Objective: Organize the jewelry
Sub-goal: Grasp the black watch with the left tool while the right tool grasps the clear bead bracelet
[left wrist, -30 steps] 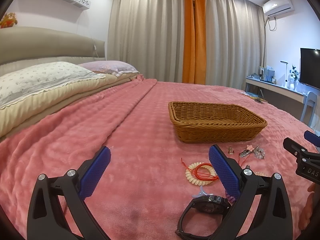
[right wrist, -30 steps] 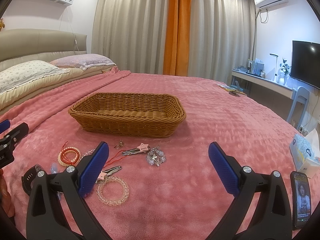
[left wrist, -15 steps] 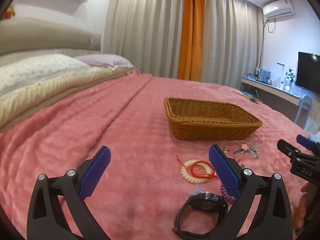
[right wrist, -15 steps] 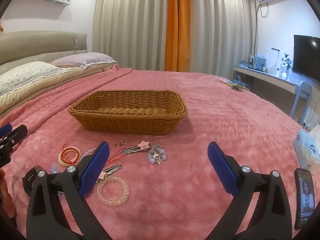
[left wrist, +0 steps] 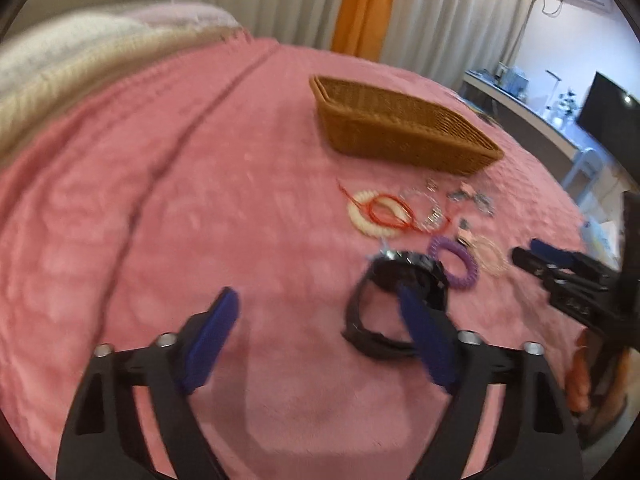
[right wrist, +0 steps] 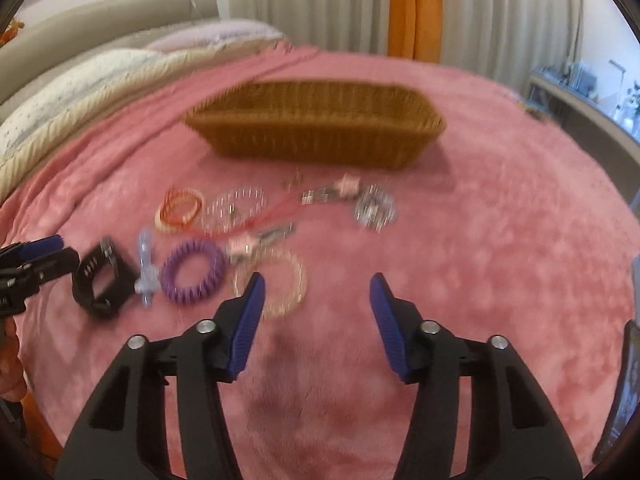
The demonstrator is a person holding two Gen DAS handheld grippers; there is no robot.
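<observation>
Both grippers tip steeply down toward the pink blanket, where a second ago they looked nearly level across the bed; both views are smeared with motion.

The left gripper has its jaws apart with nothing pressed between them; they have just been closing a little, and the gap is narrower than before. Its right pad stands in front of the black watch, whose strap loops on the blanket just beyond that pad; whether pad and strap touch cannot be told. The watch now sits more toward the middle of this view than it did earlier.

The right gripper is also unclenched and empty, its jaws having just been closing to a clearly smaller gap than a second ago. Only bare blanket lies between its pads. Just beyond its left pad lies the clear bead bracelet.

Left of that bracelet lie the purple coil band, a pale blue clip and the watch, with the left gripper's tip entering at the far left edge. Farther off are the cream bracelet with red cord, a thin silver chain ring, two pink-tagged clips and a silvery cluster.

Beyond all the jewelry stands the wicker basket, apart from every piece. Past it are pillows at left and curtains on the far wall.
</observation>
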